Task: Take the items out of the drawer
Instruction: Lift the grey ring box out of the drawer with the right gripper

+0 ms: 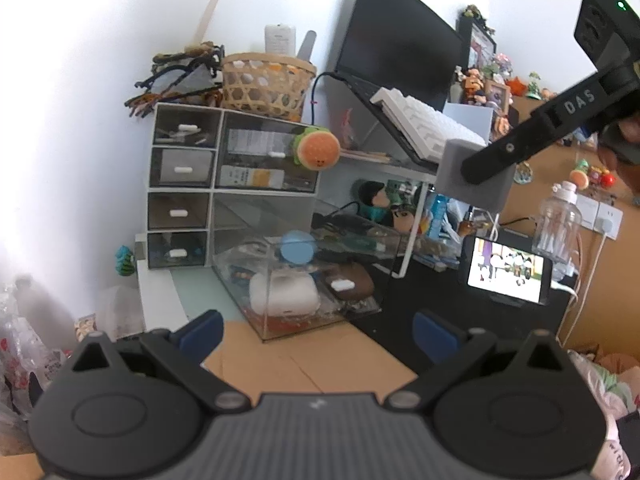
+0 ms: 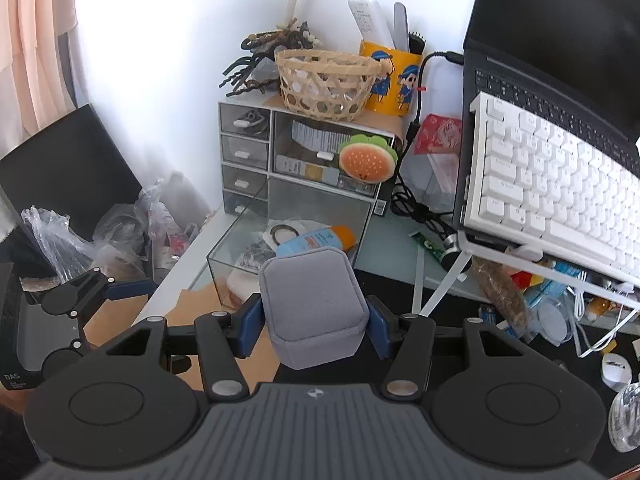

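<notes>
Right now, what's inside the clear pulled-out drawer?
The clear pulled-out drawer holds a blue-and-orange tube, a white rounded case and a brown pouch. Things beneath them are covered.

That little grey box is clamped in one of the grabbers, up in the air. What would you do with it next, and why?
Probably carry the grey box a little aside and set it down on the bare brown desk surface. The right gripper is shut on it and it is already out of the clear open drawer, which has more items inside. The left gripper is open and empty, free to reach in.
</notes>
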A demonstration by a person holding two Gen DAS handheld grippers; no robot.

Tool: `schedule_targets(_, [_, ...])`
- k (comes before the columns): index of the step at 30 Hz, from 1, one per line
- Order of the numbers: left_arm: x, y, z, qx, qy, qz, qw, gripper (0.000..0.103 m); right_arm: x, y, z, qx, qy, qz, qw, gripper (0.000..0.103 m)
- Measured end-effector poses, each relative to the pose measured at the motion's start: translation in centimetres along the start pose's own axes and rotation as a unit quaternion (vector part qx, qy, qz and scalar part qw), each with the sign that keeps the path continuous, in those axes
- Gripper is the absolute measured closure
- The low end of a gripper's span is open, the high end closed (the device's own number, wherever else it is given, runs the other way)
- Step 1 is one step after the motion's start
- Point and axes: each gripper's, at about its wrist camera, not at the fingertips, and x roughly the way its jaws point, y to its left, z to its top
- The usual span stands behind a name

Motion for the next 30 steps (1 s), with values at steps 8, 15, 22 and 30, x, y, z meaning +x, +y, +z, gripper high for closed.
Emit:
schedule_targets(8, [0.3, -0.2, -0.2, 0.008, 0.005, -0.003, 0.9999, 0.000, 1.1, -0.3, -1.1, 0.009, 0.008, 0.003, 1.000, 0.045])
schedule_targets(15, [0.6, -0.4, -0.3, 0.012, 0.010, -0.002, 0.9999, 0.000, 2.6, -0.6, -2.1, 0.015, 0.017, 0.008, 1.000, 0.045])
schedule_targets(22, [0.6, -0.6, -0.3, 0.015, 0.011, -0.001, 0.9998, 0.000, 4.4, -1.2, -3.4, 0.027, 0.033, 0.009, 0.999, 0.045])
schedule_targets(30, [0.8, -0.2, -0.4, 0.011, 0.013, 0.004, 0.9998, 0.000, 6.9, -1.9, -4.9, 0.052, 0.052, 0.004, 0.997, 0.045])
